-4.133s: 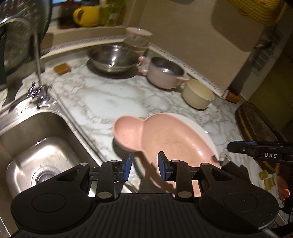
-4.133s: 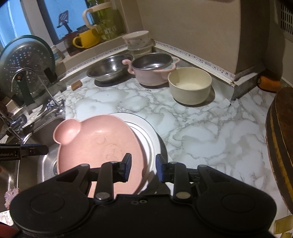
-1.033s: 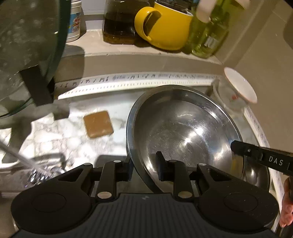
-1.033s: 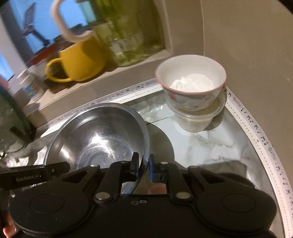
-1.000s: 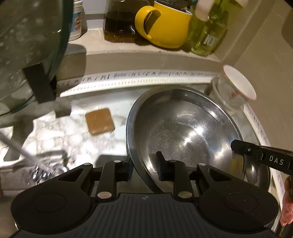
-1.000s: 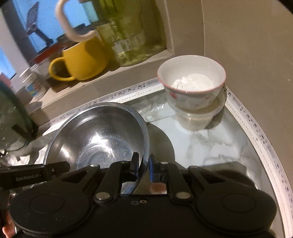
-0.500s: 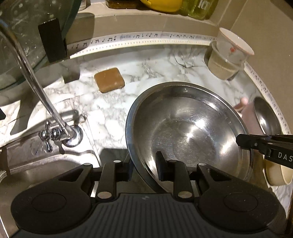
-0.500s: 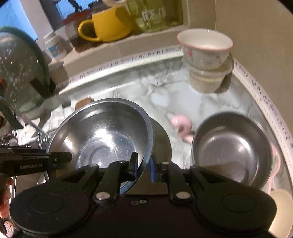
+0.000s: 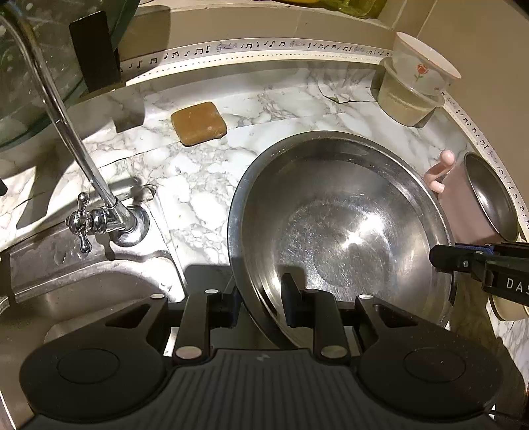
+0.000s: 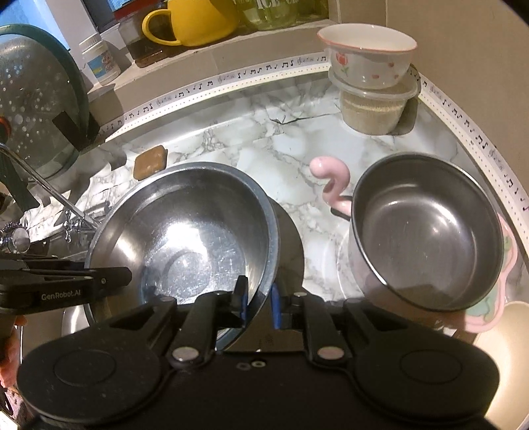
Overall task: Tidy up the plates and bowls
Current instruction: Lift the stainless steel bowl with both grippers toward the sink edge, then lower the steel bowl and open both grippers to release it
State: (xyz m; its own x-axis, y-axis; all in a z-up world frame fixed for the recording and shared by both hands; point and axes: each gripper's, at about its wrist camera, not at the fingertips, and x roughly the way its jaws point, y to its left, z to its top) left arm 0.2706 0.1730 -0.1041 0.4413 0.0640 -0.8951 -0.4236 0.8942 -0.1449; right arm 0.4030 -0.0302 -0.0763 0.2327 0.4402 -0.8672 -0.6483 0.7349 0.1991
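Note:
A wide steel bowl (image 9: 347, 231) is held up by its rim between both grippers, over the marble counter beside the sink. My left gripper (image 9: 261, 299) is shut on the bowl's near left rim, one pad inside and one outside. My right gripper (image 10: 259, 302) is shut on the bowl's (image 10: 185, 238) right rim. In each wrist view the other gripper pokes in from the side: the right gripper (image 9: 479, 268) and the left gripper (image 10: 66, 281). A pink pot (image 10: 426, 238) with a steel inside stands just right of the bowl.
A flowered bowl (image 10: 367, 59) sits on a plastic tub at the back corner. A cream bowl (image 10: 509, 330) is near right. A brown soap bar (image 9: 198, 122), the faucet (image 9: 82, 158) and the sink (image 9: 82, 291) lie to the left. A yellow mug (image 10: 198, 20) stands on the sill.
Both grippers, still shut on the steel bowl, have drawn it back from the rear wall and down towards the sink. The pink pot and faucet base have come into view.

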